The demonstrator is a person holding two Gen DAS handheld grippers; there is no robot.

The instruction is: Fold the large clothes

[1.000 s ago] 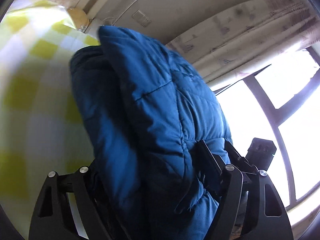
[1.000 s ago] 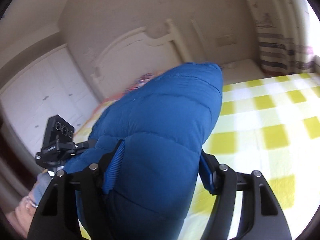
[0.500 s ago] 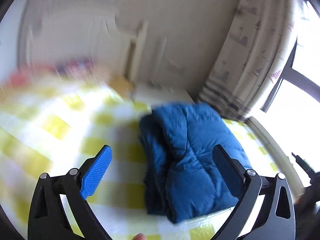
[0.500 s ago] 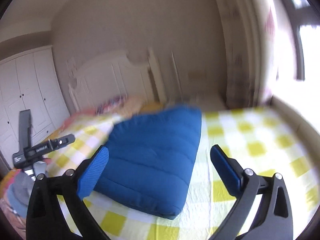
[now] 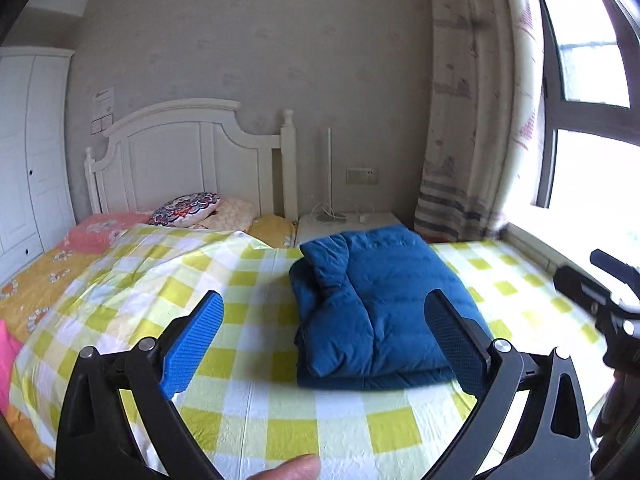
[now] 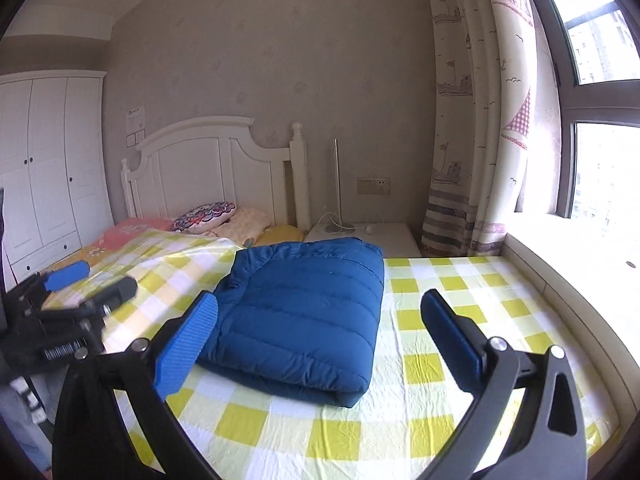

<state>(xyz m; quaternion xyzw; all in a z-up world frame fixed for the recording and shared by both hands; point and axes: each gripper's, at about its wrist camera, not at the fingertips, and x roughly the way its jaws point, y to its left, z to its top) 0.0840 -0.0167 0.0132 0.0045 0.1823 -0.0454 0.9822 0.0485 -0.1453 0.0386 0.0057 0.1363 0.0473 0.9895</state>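
A blue padded jacket (image 5: pixel 380 304) lies folded into a thick rectangle on the yellow-and-white checked bed sheet (image 5: pixel 248 392). It also shows in the right wrist view (image 6: pixel 304 312). My left gripper (image 5: pixel 324 332) is open and empty, held back above the sheet in front of the jacket. My right gripper (image 6: pixel 320 332) is open and empty, likewise held back from the jacket. The left gripper shows at the left edge of the right wrist view (image 6: pixel 68 280). The right gripper's body shows at the right edge of the left wrist view.
A white headboard (image 5: pixel 188 156) and several pillows (image 5: pixel 188 210) are at the far end. A white nightstand (image 6: pixel 360 234) stands beside the bed. A curtain (image 6: pixel 476 120) and window ledge (image 6: pixel 568 256) run along the right. A white wardrobe (image 6: pixel 44 164) stands at left.
Both grippers were shut on the jacket one second ago. They have let it go onto the bed, opened and pulled back. The jacket now lies folded on the sheet.
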